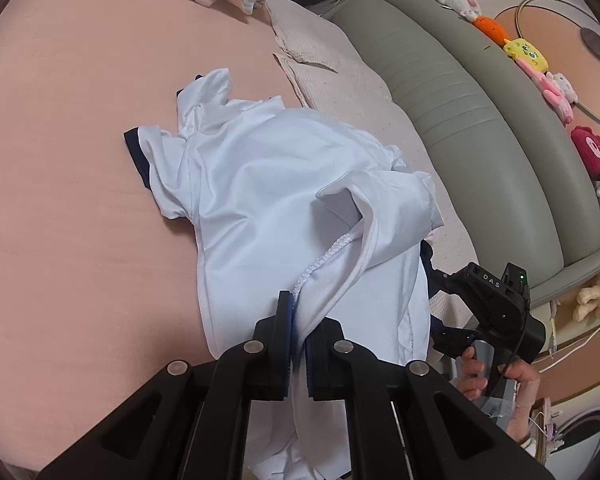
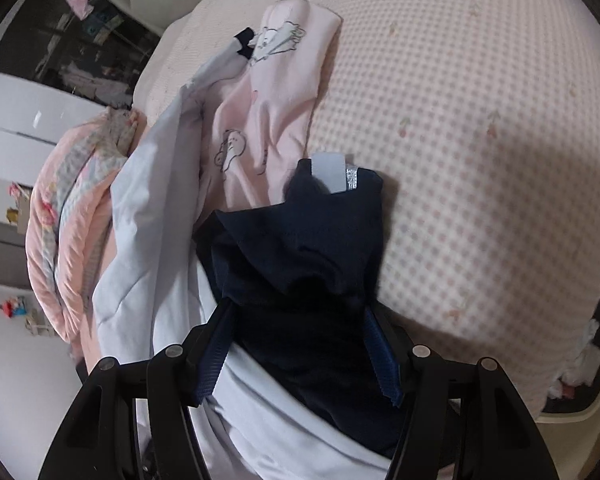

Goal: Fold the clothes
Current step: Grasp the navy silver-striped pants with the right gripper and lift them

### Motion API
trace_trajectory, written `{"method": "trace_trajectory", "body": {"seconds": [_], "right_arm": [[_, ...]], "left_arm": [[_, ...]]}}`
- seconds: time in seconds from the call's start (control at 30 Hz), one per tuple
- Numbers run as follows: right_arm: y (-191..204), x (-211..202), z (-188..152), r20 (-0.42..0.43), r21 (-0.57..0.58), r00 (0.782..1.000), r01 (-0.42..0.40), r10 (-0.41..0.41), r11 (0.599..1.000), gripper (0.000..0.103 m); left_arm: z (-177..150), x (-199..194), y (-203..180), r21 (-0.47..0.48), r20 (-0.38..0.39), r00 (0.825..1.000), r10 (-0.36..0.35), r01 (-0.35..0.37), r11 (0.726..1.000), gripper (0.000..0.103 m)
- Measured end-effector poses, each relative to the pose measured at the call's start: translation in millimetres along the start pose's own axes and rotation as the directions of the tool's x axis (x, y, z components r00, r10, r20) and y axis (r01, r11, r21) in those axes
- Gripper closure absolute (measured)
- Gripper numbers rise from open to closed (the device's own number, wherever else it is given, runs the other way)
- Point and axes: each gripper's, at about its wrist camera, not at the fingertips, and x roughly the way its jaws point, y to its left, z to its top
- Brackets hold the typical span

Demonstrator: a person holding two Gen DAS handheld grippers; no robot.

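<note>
A white shirt (image 1: pixel 268 184) with navy sleeve trim lies crumpled on the pink bed sheet (image 1: pixel 60 200). My left gripper (image 1: pixel 298 320) is shut on the shirt's near hem, white cloth pinched between its blue pads. My right gripper (image 1: pixel 444 312) shows at the shirt's right edge, held by a hand. In the right wrist view my right gripper (image 2: pixel 300 316) stands wide open, with the shirt's navy collar part (image 2: pixel 300 264) bunched between its fingers. The white shirt body (image 2: pixel 148 240) runs off to the left.
A pink printed garment (image 2: pixel 276 92) lies beyond the navy cloth on a checked pink pillow (image 2: pixel 480 120). A grey padded headboard (image 1: pixel 460 120) with several plush toys (image 1: pixel 528 54) runs along the right. A pink quilt (image 2: pixel 68 216) is bunched at the left.
</note>
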Motion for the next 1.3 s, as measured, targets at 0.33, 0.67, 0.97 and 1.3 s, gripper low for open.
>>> {"method": "trace_trajectory", "body": {"seconds": [0.33, 0.67, 0.97, 1.3], "right_arm": [[-1.5, 4.2, -5.1, 0.075, -0.005, 0.997, -0.027, 0.027, 1.0, 0.061], [31.7, -15.6, -12.5, 0.138, -0.289, 0.99, 0.05, -0.01, 0.956, 0.09], [83.5, -18.4, -18.5, 0.054, -0.496, 0.995, -0.044, 0.081, 0.867, 0.092], [89.1, 1.7, -38.4, -0.055, -0.49, 0.987, -0.158, 0.15, 0.857, 0.092]], "left_arm": [[-0.9, -1.4, -3.0, 0.029, -0.005, 1.0, 0.021, -0.021, 0.999, 0.099], [-1.2, -3.2, -7.9, 0.055, -0.013, 0.999, 0.04, -0.039, 0.998, 0.099], [5.9, -16.5, -15.3, 0.098, 0.016, 0.997, 0.078, -0.08, 0.992, 0.099], [13.2, -44.5, -42.5, 0.273, 0.086, 0.97, 0.227, -0.242, 0.931, 0.097]]}}
